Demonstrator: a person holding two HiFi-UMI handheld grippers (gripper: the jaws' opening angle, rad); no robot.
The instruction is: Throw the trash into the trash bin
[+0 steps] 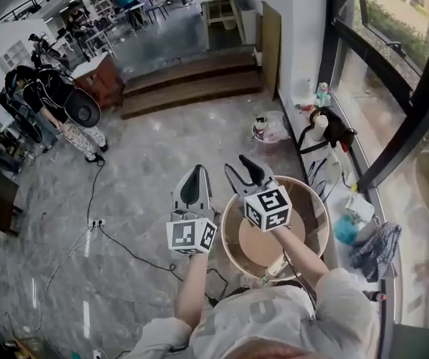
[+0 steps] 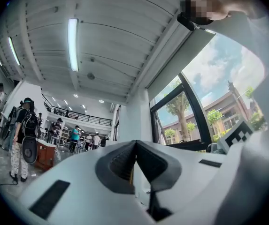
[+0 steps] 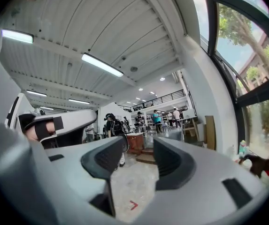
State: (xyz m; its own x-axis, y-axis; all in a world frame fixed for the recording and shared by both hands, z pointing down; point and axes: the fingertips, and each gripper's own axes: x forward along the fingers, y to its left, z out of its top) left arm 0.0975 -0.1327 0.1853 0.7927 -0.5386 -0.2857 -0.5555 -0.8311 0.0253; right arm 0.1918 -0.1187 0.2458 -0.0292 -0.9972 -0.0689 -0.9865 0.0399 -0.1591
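In the head view both grippers hover side by side over a marble floor. The round trash bin point(image 1: 316, 198), pale-rimmed with a brown inside, stands right under my right gripper point(image 1: 245, 170). That gripper's jaws stand apart with nothing between them. In the right gripper view its fingers point(image 3: 107, 157) frame only bare floor and the far hall. My left gripper point(image 1: 193, 182) hangs just left of the bin's rim, over the floor. Its jaws meet at the tips and look empty in the left gripper view, where the gripper point(image 2: 135, 146) points at the ceiling and windows. I see no trash in either gripper.
A window ledge point(image 1: 349, 170) at the right holds bottles, a black bag point(image 1: 332, 128) and a blue cloth point(image 1: 347, 229). A black cable point(image 1: 124, 247) runs across the floor at left. A person with a backpack point(image 1: 57, 103) stands far left, near wooden steps point(image 1: 192, 84).
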